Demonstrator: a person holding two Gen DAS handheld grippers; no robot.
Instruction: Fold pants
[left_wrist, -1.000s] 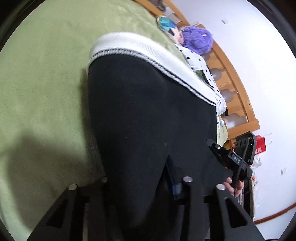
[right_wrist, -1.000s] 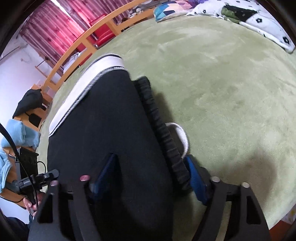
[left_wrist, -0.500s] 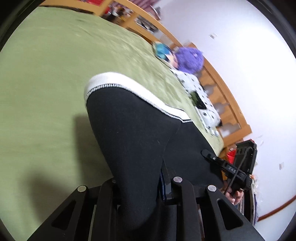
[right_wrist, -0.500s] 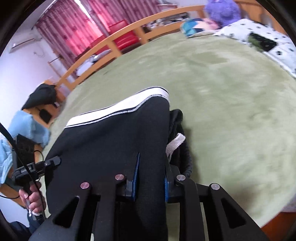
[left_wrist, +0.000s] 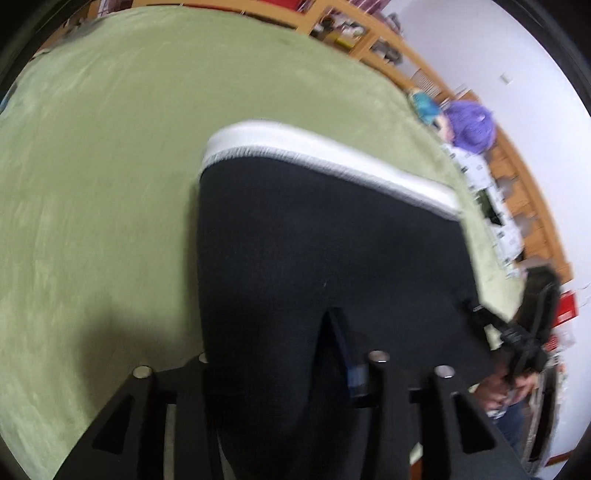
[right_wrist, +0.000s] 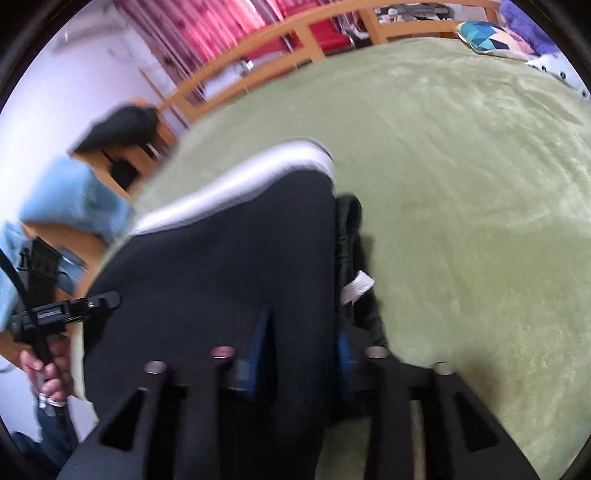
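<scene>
As our left gripper (left_wrist: 273, 354) and right gripper (right_wrist: 299, 343) were opening, black pants (left_wrist: 314, 251) lay between both jaws, mid-frame, over the green bed (left_wrist: 103, 166).

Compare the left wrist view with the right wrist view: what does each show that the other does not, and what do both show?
Left wrist only: the right gripper at the right edge and a white wall.

Right wrist only: red curtains, a light blue cloth, the black elastic waistband with a white tag, and the left gripper.

Both: the black pants with a white hem band, lying on the green blanket; each view's own gripper is opening, with pants fabric between its fingers.
</scene>
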